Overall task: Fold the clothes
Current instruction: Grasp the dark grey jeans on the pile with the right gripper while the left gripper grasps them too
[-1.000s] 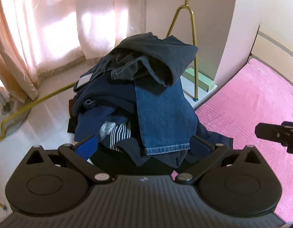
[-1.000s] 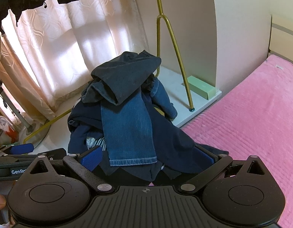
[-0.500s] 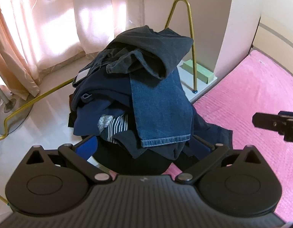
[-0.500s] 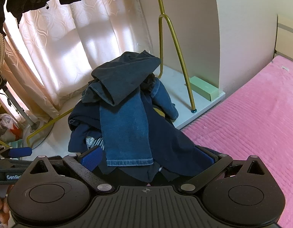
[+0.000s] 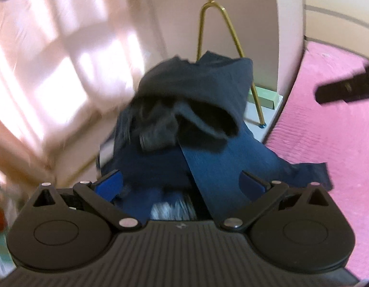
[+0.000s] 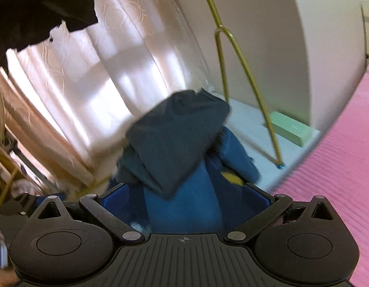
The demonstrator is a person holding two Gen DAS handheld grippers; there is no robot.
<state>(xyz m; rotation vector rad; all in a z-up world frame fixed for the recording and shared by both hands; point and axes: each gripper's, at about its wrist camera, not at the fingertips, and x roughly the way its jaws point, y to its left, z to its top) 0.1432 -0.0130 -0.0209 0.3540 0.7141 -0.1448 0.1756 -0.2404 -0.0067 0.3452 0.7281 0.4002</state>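
A heap of dark clothes (image 5: pixel 184 119) stands beside the pink bed (image 5: pixel 332 143). A dark grey garment (image 5: pixel 203 88) lies on top, and a blue denim leg (image 5: pixel 218 165) hangs down the front. My left gripper (image 5: pixel 182 184) is open, its blue pads on either side of the heap's lower part, holding nothing. My right gripper (image 6: pixel 184 196) is open too, close over the same heap (image 6: pixel 184 148), with the denim (image 6: pixel 184 205) between its pads but not gripped. The right gripper also shows in the left wrist view (image 5: pixel 344 88) at the right edge.
A gold metal rack leg (image 6: pixel 251 95) stands behind the heap, with a green box (image 6: pixel 292 131) on a white base by the wall. Pale pink curtains (image 6: pixel 76 95) hang at the left. Dark clothes (image 6: pixel 28 7) hang overhead at the top left.
Both grippers have moved forward and closer to the heap, which now fills more of each view. Both views are blurred by motion. Both grippers stay open.
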